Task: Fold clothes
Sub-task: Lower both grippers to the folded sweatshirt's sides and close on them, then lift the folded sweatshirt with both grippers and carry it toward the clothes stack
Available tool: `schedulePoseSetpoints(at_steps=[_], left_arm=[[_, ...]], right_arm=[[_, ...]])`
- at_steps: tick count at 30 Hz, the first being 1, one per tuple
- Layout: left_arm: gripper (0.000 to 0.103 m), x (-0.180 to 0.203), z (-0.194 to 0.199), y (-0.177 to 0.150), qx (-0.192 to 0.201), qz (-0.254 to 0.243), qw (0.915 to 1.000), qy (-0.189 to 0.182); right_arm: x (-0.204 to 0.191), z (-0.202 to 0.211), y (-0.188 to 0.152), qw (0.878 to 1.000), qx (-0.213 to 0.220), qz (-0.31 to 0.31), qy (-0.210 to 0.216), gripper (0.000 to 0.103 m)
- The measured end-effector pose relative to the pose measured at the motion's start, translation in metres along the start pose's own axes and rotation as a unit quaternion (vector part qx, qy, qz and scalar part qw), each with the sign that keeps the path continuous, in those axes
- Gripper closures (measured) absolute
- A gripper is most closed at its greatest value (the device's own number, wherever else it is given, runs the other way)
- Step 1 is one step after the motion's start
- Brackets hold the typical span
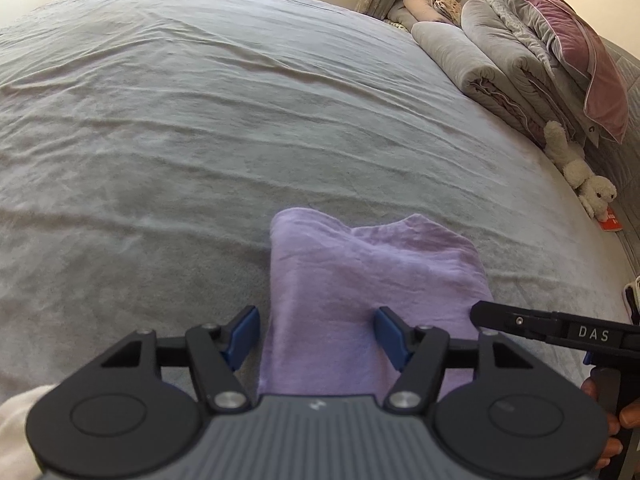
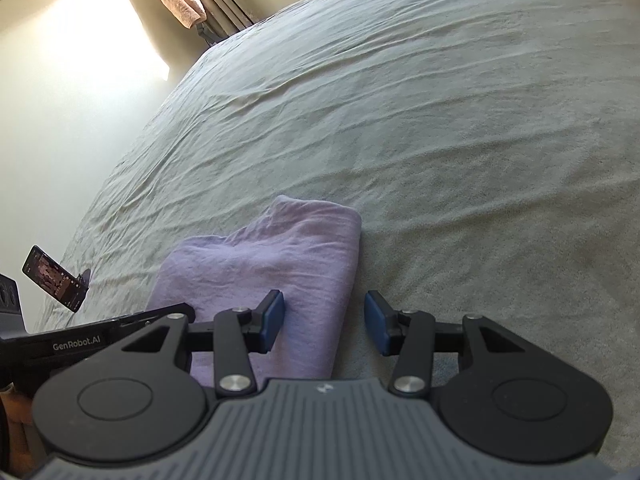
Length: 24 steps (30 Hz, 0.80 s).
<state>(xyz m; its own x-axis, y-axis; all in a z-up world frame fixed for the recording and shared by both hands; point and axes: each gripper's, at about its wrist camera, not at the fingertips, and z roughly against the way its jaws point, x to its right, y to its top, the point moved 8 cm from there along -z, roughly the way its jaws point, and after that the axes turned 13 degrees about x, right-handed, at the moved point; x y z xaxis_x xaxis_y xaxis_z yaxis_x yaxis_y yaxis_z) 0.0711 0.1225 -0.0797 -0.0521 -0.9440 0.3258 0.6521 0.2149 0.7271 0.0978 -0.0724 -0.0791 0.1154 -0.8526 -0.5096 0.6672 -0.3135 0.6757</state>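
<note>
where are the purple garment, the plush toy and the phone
garment (image 1: 360,280), left wrist view, on the middle of the folded purple cloth
plush toy (image 1: 576,168), left wrist view, on its white body by the bedding pile
phone (image 2: 54,278), right wrist view, on its dark screen at the bed's left edge

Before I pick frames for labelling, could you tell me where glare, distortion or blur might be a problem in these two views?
Right wrist view: sunlight blows out the wall at upper left, while the purple garment stays evenly lit. Left wrist view: no glare; fisheye bends the grey bed sheet into a dome and stretches the pillows at the edge. Both views: the gripper body along the bottom is soft, and the corners darken.
</note>
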Motion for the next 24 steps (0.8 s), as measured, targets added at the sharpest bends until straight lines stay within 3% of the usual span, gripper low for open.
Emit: schedulePoseSetpoints(at_steps=[10, 15, 18, 20, 24], left_arm=[[0.041, 0.003, -0.003, -0.005, 0.042, -0.008, 0.9989, -0.021], [0.051, 0.004, -0.001, -0.008, 0.058, -0.016, 0.9979, -0.021], [0.062, 0.003, 0.0, -0.011, 0.071, -0.008, 0.9972, -0.023], [0.069, 0.004, 0.002, -0.011, 0.081, -0.006, 0.9964, -0.022], [0.073, 0.006, 0.006, -0.008, 0.101, -0.002, 0.9947, -0.017]], right_arm=[[-0.007, -0.007, -0.004, 0.999, 0.041, 0.023, 0.013, 0.052], [-0.016, -0.011, -0.008, 0.996, 0.058, 0.059, 0.014, 0.053], [-0.023, -0.012, -0.012, 0.994, 0.063, 0.088, 0.013, 0.062], [-0.026, -0.013, -0.013, 0.993, 0.066, 0.094, 0.017, 0.076], [-0.031, -0.009, -0.012, 0.992, 0.083, 0.099, 0.011, 0.079]])
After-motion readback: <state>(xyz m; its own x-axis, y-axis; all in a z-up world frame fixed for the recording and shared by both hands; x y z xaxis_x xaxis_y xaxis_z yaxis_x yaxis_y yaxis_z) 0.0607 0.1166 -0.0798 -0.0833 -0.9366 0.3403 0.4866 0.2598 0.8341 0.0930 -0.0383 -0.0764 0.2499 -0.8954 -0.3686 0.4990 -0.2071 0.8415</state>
